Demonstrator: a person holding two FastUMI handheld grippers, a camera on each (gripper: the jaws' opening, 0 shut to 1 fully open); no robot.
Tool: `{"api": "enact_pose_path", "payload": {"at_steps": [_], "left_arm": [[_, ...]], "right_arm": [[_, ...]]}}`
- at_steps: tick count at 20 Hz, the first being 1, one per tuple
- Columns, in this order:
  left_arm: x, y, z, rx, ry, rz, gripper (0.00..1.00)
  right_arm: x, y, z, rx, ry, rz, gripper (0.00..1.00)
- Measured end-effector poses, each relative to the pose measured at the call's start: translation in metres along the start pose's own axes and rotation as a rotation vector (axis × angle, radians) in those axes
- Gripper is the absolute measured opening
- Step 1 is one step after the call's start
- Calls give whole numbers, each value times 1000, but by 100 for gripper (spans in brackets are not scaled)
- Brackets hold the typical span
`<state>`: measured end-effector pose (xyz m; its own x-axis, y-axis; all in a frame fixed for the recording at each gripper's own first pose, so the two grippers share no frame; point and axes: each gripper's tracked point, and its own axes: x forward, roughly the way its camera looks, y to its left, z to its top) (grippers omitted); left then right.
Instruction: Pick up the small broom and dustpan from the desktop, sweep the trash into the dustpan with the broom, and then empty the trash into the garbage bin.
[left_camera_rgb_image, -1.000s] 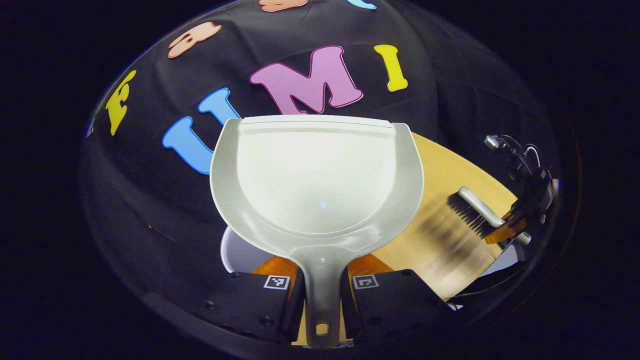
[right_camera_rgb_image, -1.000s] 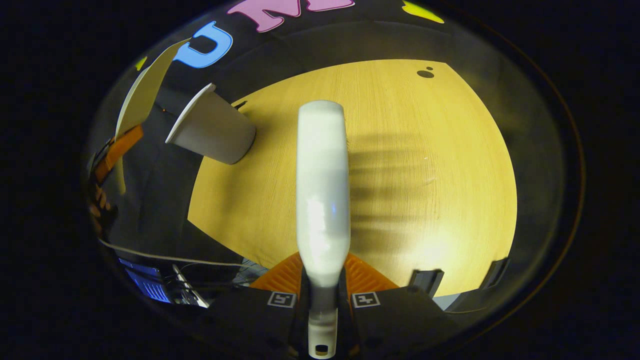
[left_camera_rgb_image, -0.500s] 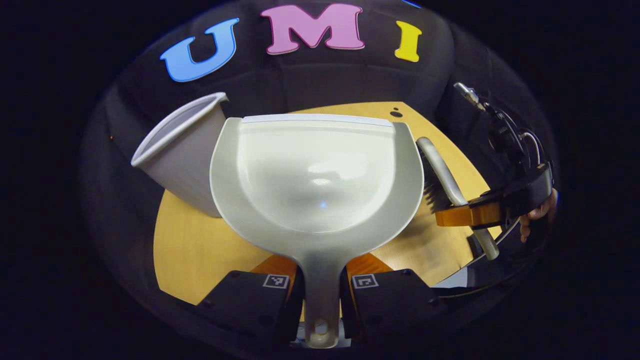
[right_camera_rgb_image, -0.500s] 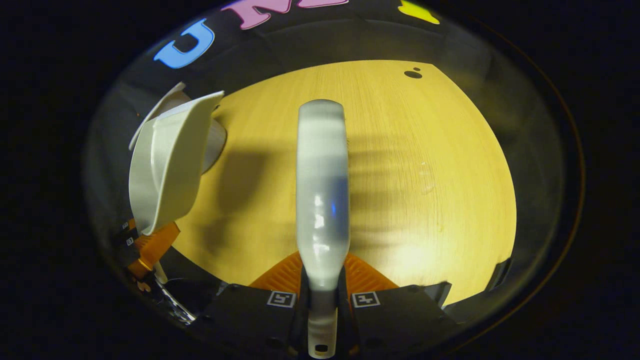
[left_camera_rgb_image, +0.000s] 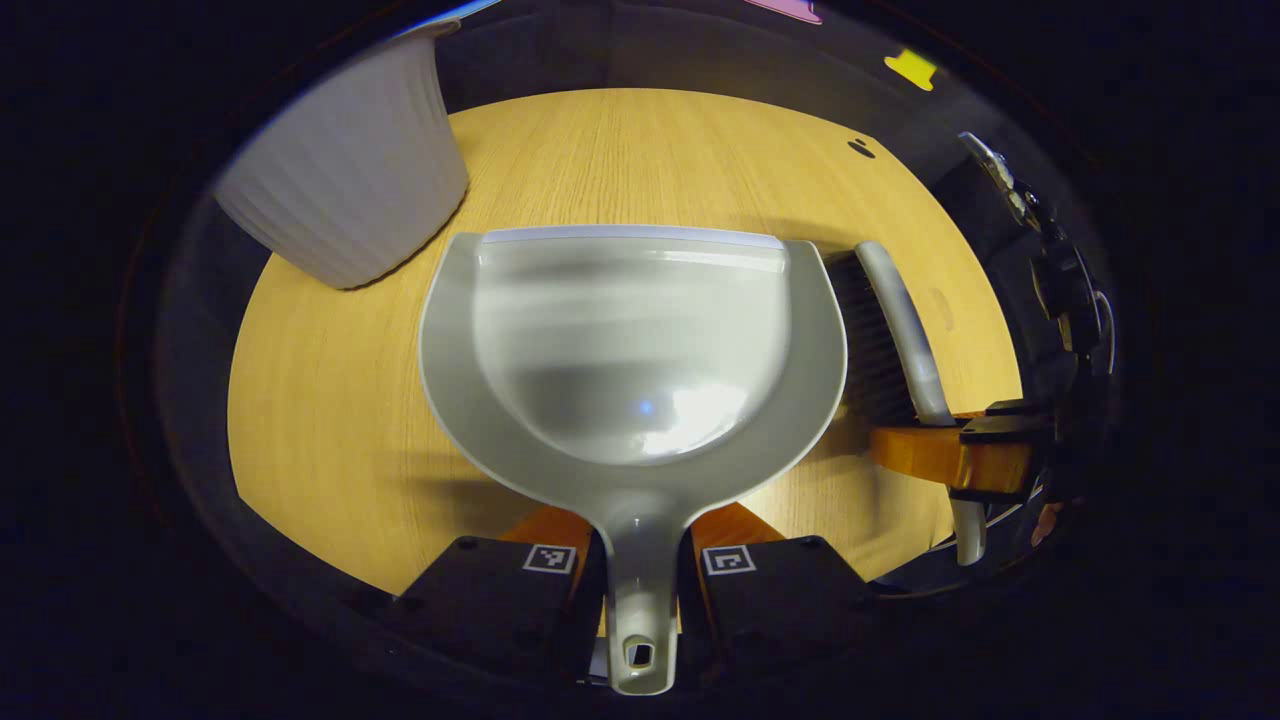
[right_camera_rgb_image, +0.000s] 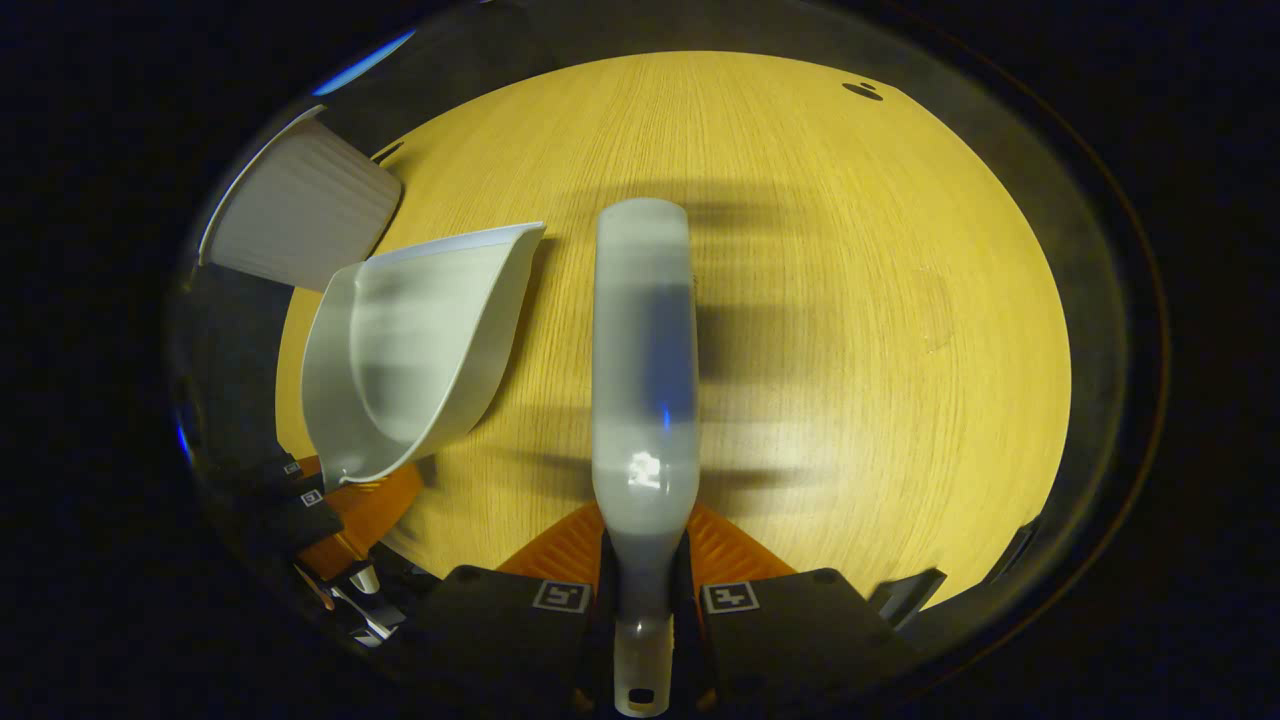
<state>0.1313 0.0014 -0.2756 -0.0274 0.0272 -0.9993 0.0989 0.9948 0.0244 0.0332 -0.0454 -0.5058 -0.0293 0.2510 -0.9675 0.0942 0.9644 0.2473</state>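
In the left gripper view my left gripper (left_camera_rgb_image: 641, 575) is shut on the handle of the pale grey dustpan (left_camera_rgb_image: 632, 345), whose empty scoop faces forward over the wooden tabletop (left_camera_rgb_image: 340, 420). In the right gripper view my right gripper (right_camera_rgb_image: 643, 598) is shut on the handle of the small broom (right_camera_rgb_image: 643, 340), seen from its pale back. The broom (left_camera_rgb_image: 895, 330) with its dark bristles sits just right of the dustpan in the left gripper view. The dustpan (right_camera_rgb_image: 420, 345) lies left of the broom in the right gripper view. The white ribbed garbage bin (left_camera_rgb_image: 345, 180) stands at the far left.
The garbage bin (right_camera_rgb_image: 290, 220) stands at the table's left edge. A small dark hole (right_camera_rgb_image: 862, 91) marks the far right of the tabletop (right_camera_rgb_image: 850, 330). The tabletop's curved edge runs close in front of both grippers.
The left gripper has tilted down from above the bin and brought the dustpan low over the table beside the broom. The right gripper has tipped slightly down with the broom.
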Motion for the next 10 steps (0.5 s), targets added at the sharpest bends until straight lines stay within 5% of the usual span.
{"api": "enact_pose_path", "payload": {"at_steps": [7, 9, 10], "left_arm": [[1, -9, -11, -72, 76, -28, 30], [0, -9, -10, -84, 79, -26, 30], [1, -8, -14, -76, 100, -24, 30]], "right_arm": [[7, 12, 6, 19, 56, -8, 27], [5, 13, 7, 40, 63, 2, 34], [4, 13, 8, 49, 58, 8, 26]]}}
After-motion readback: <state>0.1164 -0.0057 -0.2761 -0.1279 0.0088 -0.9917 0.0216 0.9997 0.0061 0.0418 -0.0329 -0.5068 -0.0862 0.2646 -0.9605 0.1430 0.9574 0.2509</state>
